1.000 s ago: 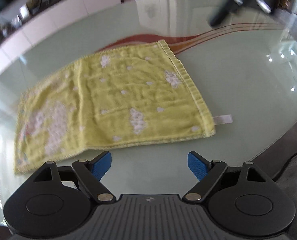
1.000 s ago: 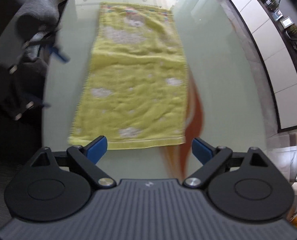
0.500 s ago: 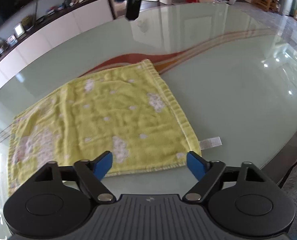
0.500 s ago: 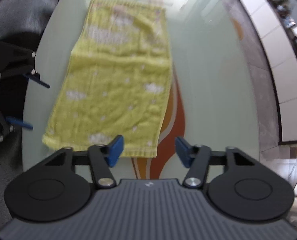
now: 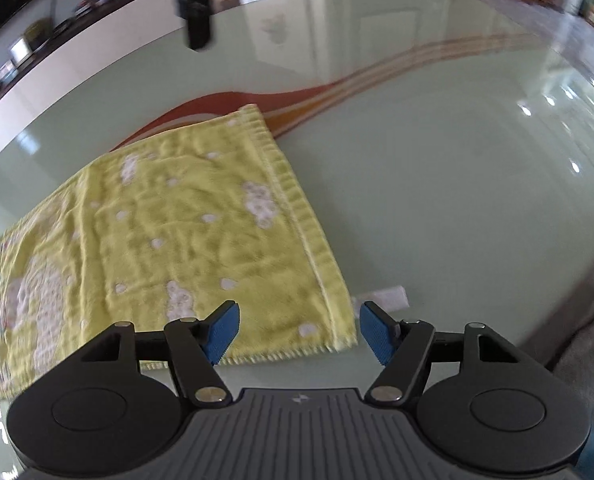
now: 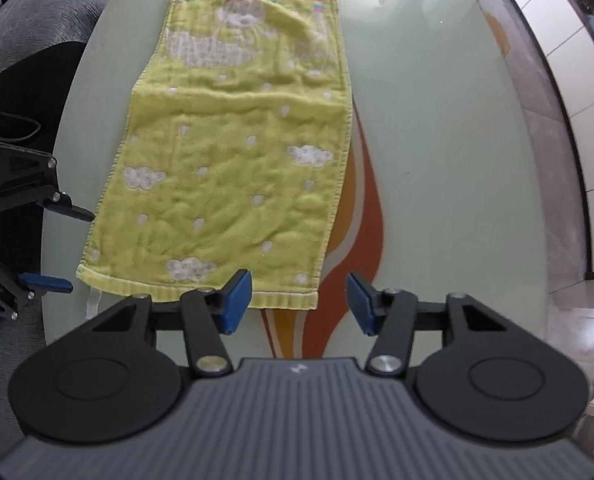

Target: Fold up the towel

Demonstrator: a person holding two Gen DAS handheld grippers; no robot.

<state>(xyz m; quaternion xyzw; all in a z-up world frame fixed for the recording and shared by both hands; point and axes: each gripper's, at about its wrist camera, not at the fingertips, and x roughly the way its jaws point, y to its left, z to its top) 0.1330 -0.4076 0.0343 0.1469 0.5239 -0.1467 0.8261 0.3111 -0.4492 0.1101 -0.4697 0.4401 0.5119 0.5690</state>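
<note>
A yellow-green towel (image 5: 169, 248) with white cloud prints lies flat and unfolded on a glass table; it also shows lengthwise in the right wrist view (image 6: 233, 160). My left gripper (image 5: 299, 334) is open and empty, its blue pads astride the towel's near right corner, just above it. My right gripper (image 6: 299, 302) is open and empty, astride the towel's near right corner in its view. The left gripper also shows at the left edge of the right wrist view (image 6: 53, 246). The right gripper shows as a dark blur at the top of the left wrist view (image 5: 197, 4).
The glass table (image 5: 437, 184) has an orange wavy stripe (image 6: 361, 216) beside the towel. A white label (image 5: 387, 298) sticks out at the towel's corner. A white cabinet (image 5: 77, 52) runs past the table's far side. A grey sofa (image 6: 49, 12) lies off the table's left edge.
Both grippers have moved in toward the towel's near end and now straddle its two corners. Both have narrowed their opening somewhat. The towel has not moved.
</note>
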